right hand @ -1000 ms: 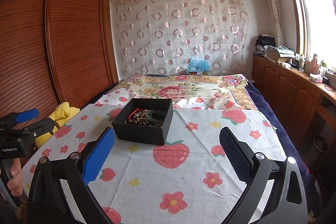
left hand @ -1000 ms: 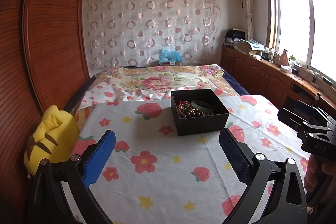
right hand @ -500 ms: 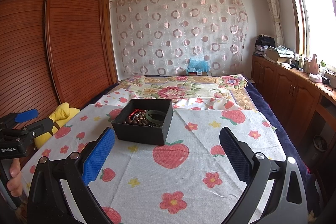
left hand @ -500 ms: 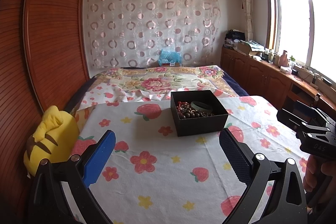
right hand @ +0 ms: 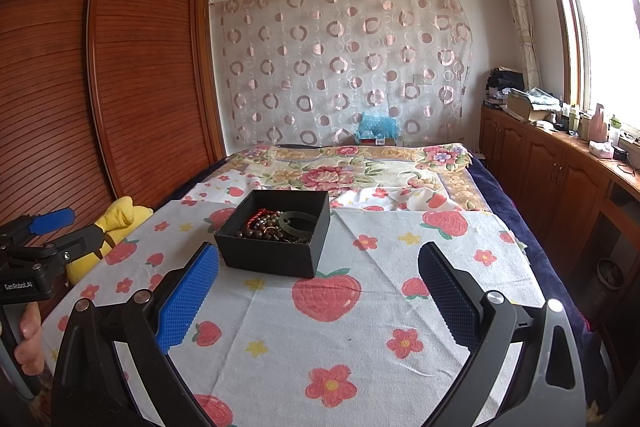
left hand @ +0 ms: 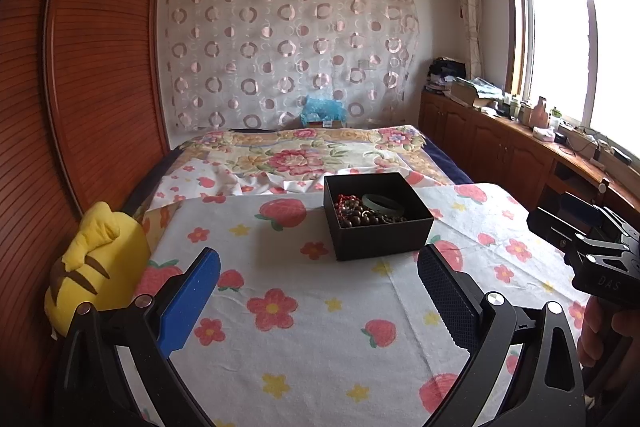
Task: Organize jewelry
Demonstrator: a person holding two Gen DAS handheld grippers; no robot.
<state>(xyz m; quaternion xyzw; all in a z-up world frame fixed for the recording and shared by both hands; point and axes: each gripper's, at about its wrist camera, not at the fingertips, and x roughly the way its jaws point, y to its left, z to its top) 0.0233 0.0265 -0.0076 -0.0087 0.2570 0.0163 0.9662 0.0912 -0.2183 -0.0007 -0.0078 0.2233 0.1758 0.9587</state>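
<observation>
A black open box (left hand: 378, 217) stands on the flowered cloth; it also shows in the right wrist view (right hand: 276, 233). Inside lie dark bead strands (left hand: 356, 213) and a green bangle (left hand: 382, 205), seen too in the right wrist view (right hand: 298, 223). My left gripper (left hand: 320, 297) is open and empty, short of the box and slightly left. My right gripper (right hand: 318, 301) is open and empty, short of the box and to its right. Each gripper shows at the other view's edge.
A yellow plush toy (left hand: 94, 267) lies at the cloth's left edge beside the wooden wardrobe (left hand: 80, 87). A floral bedspread (left hand: 304, 157) lies beyond the box. A wooden counter (left hand: 540, 151) with clutter runs under the window on the right.
</observation>
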